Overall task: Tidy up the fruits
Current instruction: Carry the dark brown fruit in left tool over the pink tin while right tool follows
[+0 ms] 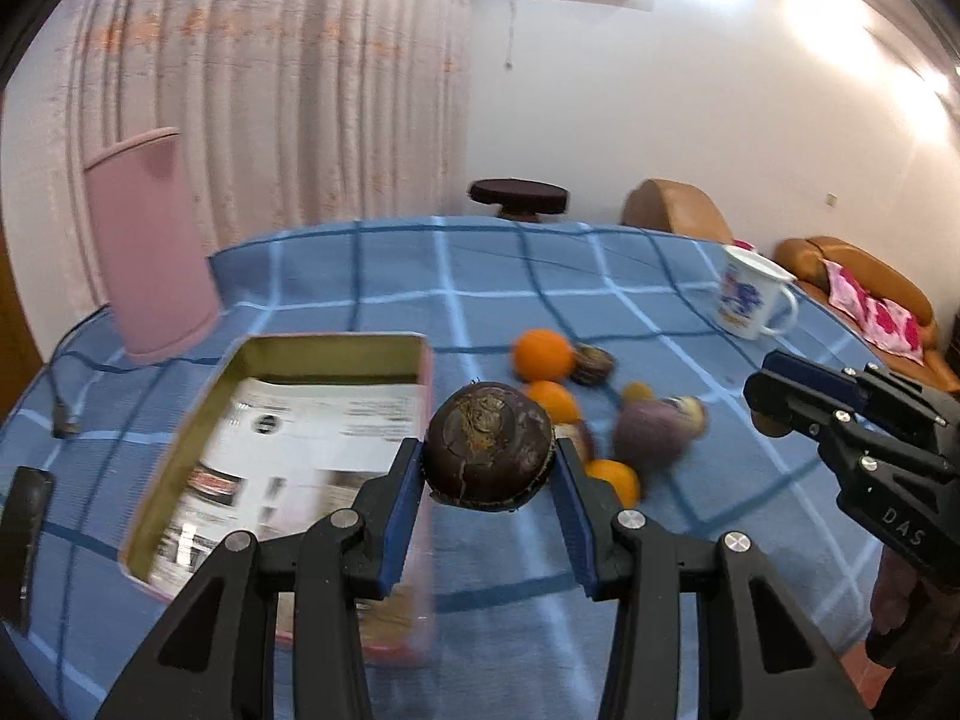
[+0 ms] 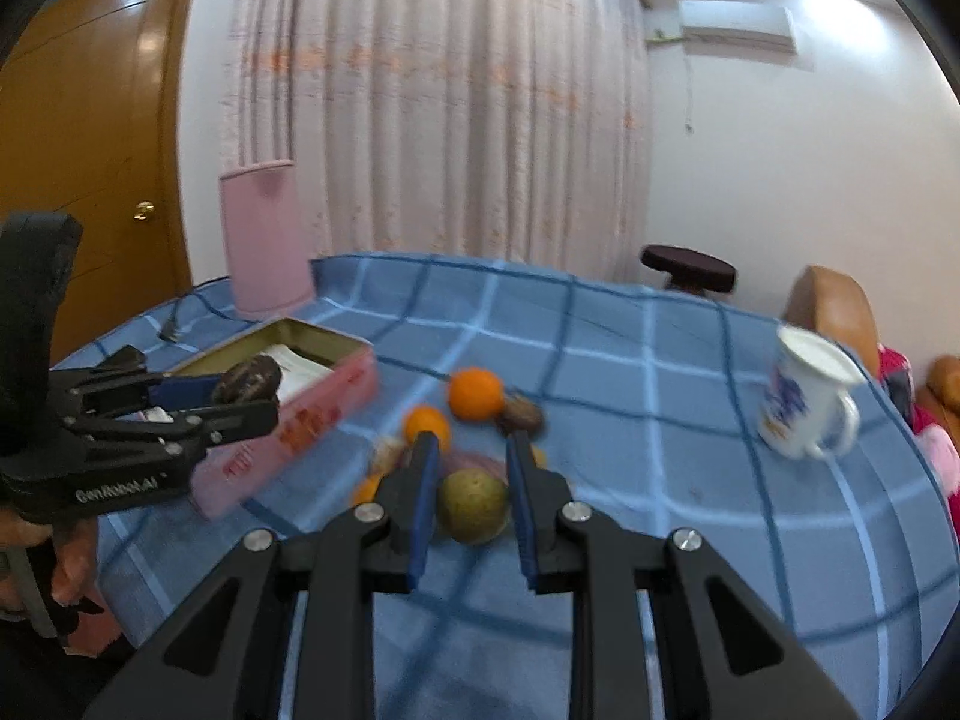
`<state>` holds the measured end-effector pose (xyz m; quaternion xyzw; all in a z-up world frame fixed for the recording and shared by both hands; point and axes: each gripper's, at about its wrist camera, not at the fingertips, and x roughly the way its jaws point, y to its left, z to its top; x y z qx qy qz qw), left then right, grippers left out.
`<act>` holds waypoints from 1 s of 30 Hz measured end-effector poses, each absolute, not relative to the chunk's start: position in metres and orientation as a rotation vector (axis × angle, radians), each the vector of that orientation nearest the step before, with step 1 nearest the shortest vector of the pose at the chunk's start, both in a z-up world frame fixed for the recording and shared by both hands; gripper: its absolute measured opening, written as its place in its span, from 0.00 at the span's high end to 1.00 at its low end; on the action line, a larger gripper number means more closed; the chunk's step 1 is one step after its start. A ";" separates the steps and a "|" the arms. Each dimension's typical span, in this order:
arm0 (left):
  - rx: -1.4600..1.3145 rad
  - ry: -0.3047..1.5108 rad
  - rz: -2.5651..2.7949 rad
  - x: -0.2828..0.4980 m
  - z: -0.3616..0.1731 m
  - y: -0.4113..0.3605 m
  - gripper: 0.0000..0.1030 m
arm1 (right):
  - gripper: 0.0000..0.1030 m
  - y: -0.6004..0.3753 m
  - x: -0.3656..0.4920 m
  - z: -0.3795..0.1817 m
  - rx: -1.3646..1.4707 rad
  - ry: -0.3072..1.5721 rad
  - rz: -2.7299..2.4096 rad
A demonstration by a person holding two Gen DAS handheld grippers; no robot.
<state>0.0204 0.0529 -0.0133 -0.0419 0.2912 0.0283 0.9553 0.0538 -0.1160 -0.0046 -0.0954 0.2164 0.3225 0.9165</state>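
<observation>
My left gripper is shut on a dark brown round fruit and holds it in the air beside the right rim of a pink tin box lined with printed paper. It also shows in the right wrist view, with the fruit over the box. My right gripper is open around a yellow-green fruit lying on the cloth, pads not touching it. Oranges, a brown fruit and a purple fruit lie in a cluster on the blue checked tablecloth.
A white printed mug stands at the table's right. A pink upright container stands at the far left with a black cable beside it. A dark stool and brown sofa lie beyond the table.
</observation>
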 end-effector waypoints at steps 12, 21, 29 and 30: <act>-0.120 0.603 0.194 0.020 -0.018 0.123 0.57 | 0.75 -0.029 0.075 0.015 -0.245 0.426 0.805; -0.132 0.625 0.243 0.024 -0.026 0.154 0.57 | 0.75 0.018 0.084 -0.002 -0.279 0.462 0.863; -0.141 0.640 0.249 0.032 -0.032 0.166 0.57 | 0.75 0.039 0.089 -0.013 -0.290 0.485 0.883; -0.142 0.641 0.249 0.032 -0.032 0.167 0.57 | 0.75 0.041 0.090 -0.014 -0.290 0.488 0.884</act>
